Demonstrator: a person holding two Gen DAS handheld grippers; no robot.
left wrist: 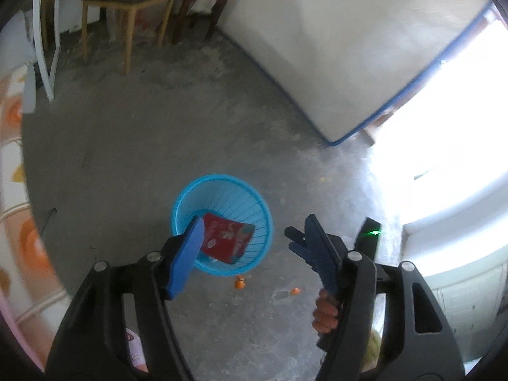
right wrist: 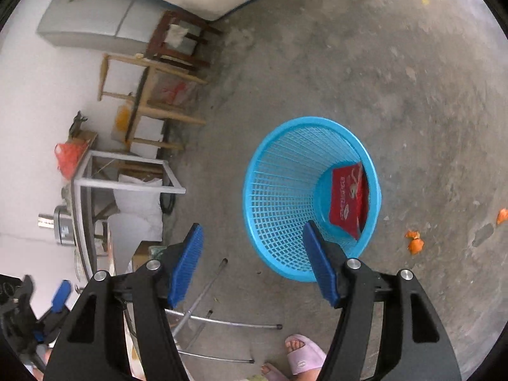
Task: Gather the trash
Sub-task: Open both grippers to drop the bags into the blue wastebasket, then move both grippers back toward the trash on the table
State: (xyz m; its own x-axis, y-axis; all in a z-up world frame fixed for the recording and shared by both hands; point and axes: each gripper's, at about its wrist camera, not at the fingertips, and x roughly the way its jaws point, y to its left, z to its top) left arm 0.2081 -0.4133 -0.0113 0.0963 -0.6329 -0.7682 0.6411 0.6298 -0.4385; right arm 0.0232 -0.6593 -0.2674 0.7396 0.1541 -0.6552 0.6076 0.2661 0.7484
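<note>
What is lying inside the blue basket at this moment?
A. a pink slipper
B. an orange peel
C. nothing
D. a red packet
D: a red packet leans against the inner wall of the blue basket, while the orange peels lie outside it on the floor.

Blue basket [right wrist: 285,190] mouth open — bare floor [right wrist: 412,95] around; chairs [left wrist: 127,6] well apart.

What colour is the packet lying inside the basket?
The packet is mainly red with white print, best seen in the right wrist view.
</note>
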